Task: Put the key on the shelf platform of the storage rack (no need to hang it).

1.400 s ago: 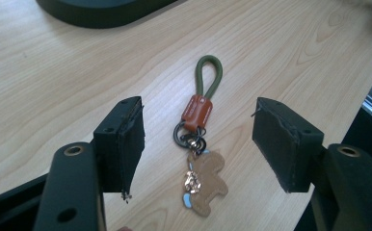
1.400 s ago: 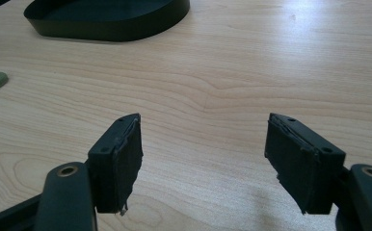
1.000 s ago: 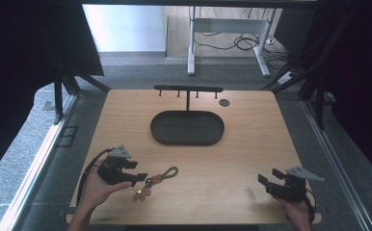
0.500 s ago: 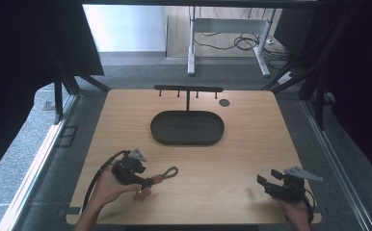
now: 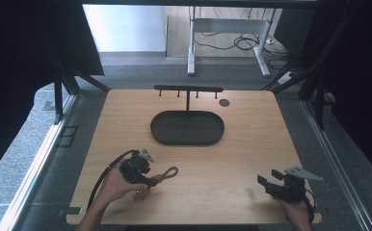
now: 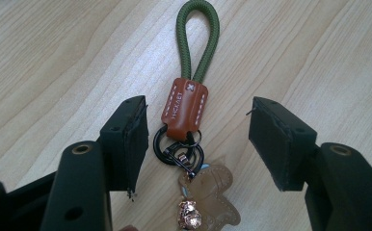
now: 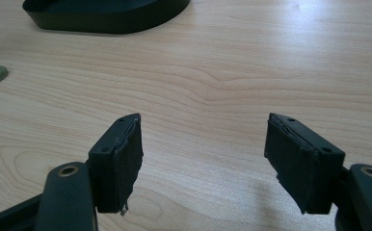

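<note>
Green cord keychain [image 6: 190, 86] lies flat on my wooden table [image 5: 251, 159], its brown leather tab between the spread jaws of my left hand-held gripper [image 6: 196, 139], not pinched. My right hand-held gripper [image 7: 203, 159] sits released near the table's front right corner, well apart from the black oval tray [image 5: 187, 128]

High view looks forward and down over the whole surface [image 5: 251, 159]. Both gripper views sit low, close, sharing its wood grain.
</note>
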A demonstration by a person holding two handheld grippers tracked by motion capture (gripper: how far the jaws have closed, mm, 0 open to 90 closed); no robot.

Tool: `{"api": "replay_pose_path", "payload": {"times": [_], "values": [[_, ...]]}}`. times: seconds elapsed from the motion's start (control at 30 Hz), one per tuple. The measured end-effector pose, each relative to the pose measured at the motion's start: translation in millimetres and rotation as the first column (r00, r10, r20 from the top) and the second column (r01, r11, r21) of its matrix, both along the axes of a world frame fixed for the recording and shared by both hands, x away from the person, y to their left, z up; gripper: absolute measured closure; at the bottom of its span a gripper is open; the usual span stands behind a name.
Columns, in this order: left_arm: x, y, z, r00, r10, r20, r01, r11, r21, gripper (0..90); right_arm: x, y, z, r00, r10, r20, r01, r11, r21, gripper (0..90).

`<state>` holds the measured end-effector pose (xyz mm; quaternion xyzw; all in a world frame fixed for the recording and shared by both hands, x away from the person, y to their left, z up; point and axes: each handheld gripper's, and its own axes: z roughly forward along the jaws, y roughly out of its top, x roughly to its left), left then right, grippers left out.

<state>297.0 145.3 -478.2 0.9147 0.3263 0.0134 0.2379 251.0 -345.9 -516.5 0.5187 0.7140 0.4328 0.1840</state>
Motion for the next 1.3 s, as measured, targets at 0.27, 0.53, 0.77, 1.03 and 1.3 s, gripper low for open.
{"api": "replay_pose_path", "payload": {"times": [0.27, 0.53, 0.77, 1.03, 1.3], "values": [[3.2, -2.9, -3.5, 1.0000, -0.005, -0.008, 0.005, 0.9999, 0.011, 39.8, 0.6, 1.4, -1.2, 1.0000, 0.002, -0.005, -0.002, 1.0000, -0.001, 29.8], [7.3, -6.0, -6.7, 0.9997, -0.008, -0.021, 0.009, 0.9996, 0.027, 39.8, 1.0, 2.4, -2.3, 0.9999, 0.005, -0.011, -0.005, 1.0000, -0.002, 29.8], [10.8, -11.5, -10.9, 0.9992, -0.024, -0.032, 0.026, 0.9985, 0.048, 40.4, 0.7, 2.8, -2.7, 0.9999, 0.007, -0.013, -0.007, 1.0000, -0.004, 29.9], [13.8, -17.0, -19.3, 0.9986, -0.037, -0.039, 0.040, 0.9947, 0.095, 41.5, 0.8, 1.5, -2.9, 0.9999, -0.002, -0.016, 0.002, 1.0000, -0.002, 29.9], [14.2, -22.5, -26.1, 0.9986, -0.045, -0.029, 0.048, 0.9908, 0.127, 45.5, 0.9, 0.8, -2.9, 0.9999, -0.003, -0.016, 0.003, 1.0000, -0.002, 29.9]]}}
